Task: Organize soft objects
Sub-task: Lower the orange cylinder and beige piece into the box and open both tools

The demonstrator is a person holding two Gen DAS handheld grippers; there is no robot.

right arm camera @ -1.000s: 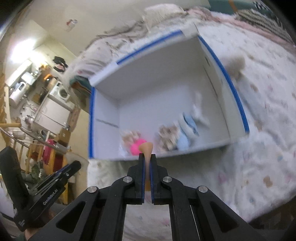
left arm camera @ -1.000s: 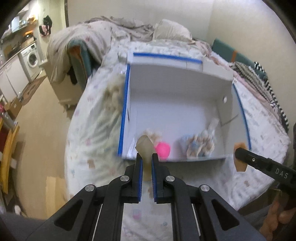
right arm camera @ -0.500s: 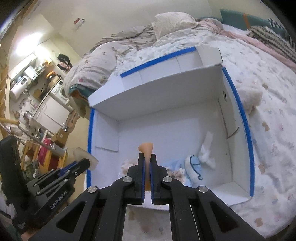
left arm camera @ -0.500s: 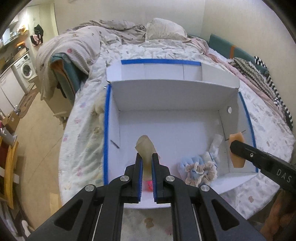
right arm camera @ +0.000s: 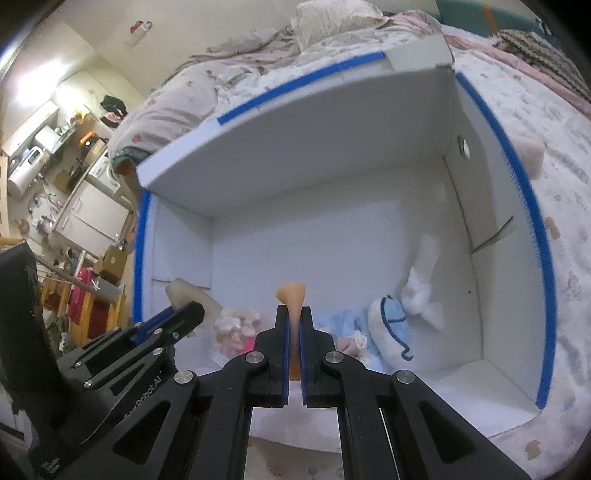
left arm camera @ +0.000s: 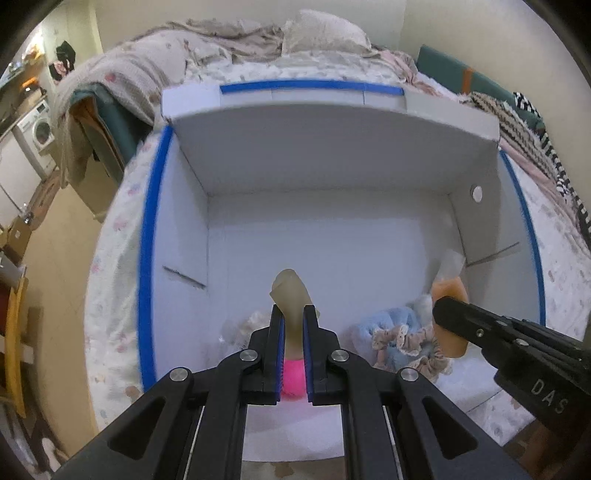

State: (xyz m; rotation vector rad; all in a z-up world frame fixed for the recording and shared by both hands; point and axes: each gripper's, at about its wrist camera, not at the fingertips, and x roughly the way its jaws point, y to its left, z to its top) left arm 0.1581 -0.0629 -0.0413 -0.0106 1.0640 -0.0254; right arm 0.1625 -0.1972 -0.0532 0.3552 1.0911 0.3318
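A white box with blue-taped rims (left arm camera: pixel 149 236) (right arm camera: pixel 532 206) lies open on the bed. My left gripper (left arm camera: pixel 291 314) is shut on a beige sponge (left arm camera: pixel 290 295), held over the box's near left part; it also shows in the right wrist view (right arm camera: pixel 184 295). My right gripper (right arm camera: pixel 294 317) is shut on an orange sponge (right arm camera: pixel 291 295), held over the near middle; it shows in the left wrist view (left arm camera: pixel 448 295). Inside the box lie a pink ball (left arm camera: pixel 293 376), a blue plush (left arm camera: pixel 384 325), a scrunchie (left arm camera: pixel 406 339) and a white plush (right arm camera: pixel 391 332).
The box stands on a patterned bedspread (left arm camera: pixel 110 295) with bunched blankets and a pillow (left arm camera: pixel 325 33) behind. A fluffy beige object (right arm camera: pixel 532 155) lies on the bed right of the box. A washing machine (left arm camera: pixel 38 129) and kitchen clutter stand at left.
Both grippers moved forward from in front of the box to over its near interior, each still holding its sponge. The box now fills both views.
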